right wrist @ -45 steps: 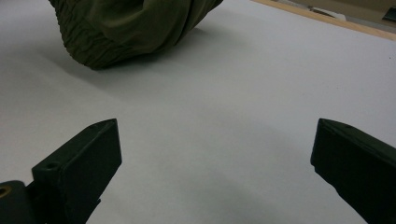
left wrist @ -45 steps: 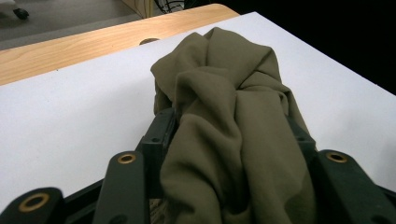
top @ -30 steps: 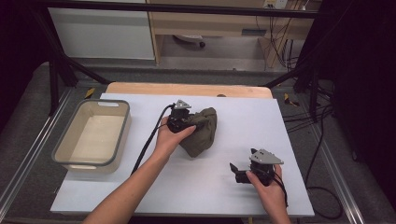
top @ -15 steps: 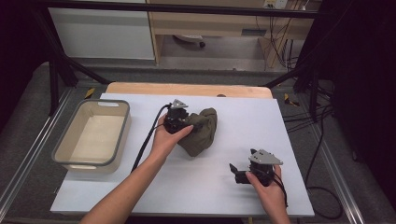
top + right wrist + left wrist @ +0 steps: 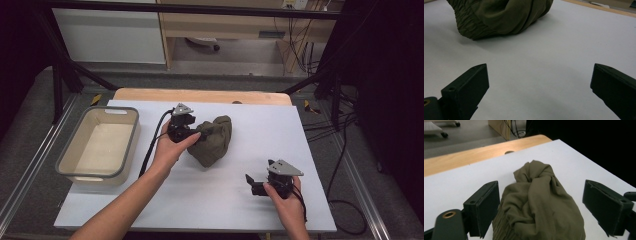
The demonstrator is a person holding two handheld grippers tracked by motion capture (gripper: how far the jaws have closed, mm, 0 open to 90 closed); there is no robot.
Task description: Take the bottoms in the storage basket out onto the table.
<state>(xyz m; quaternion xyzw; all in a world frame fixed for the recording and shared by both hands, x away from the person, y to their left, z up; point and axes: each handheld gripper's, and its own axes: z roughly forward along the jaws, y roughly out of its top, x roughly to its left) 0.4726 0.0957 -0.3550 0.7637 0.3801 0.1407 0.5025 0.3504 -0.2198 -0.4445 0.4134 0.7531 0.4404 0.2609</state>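
Lighting check from my end: high view is evenly lit from overhead, white bench (image 5: 310, 150) bright but not clipped, surroundings fall off to near black at left and right edges. Shadows soft and short, a faint one under the olive cloth (image 5: 215, 142). No glare I can see. High view is slightly soft overall, low detail. Left gripper view: cloth (image 5: 541, 202) sharp, near tool pads (image 5: 485, 207) a bit soft, black upper right corner. Right gripper view: bench dimmer, greyish, diffuse shadow near the bottom; pads (image 5: 471, 85) blurred.
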